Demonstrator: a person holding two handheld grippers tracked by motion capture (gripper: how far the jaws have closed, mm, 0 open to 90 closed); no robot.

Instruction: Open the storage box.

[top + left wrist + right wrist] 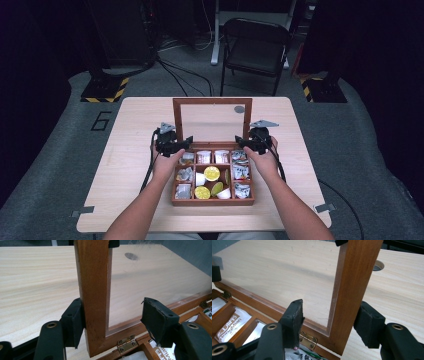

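A wooden compartment box sits mid-table with its glass-paned lid standing upright. My left gripper is at the lid's left rail. In the left gripper view that gripper is open: one pad touches the rail's outer face, the other stands clear in front of the glass. My right gripper straddles the right rail. This gripper is open too, with one pad against the rail's outer side and the other off the wood. Brass hinges join lid and box.
The compartments hold white sachets, small cups and yellow round pieces. The light wooden table has a round hole behind the lid. A black folding chair stands beyond the far edge.
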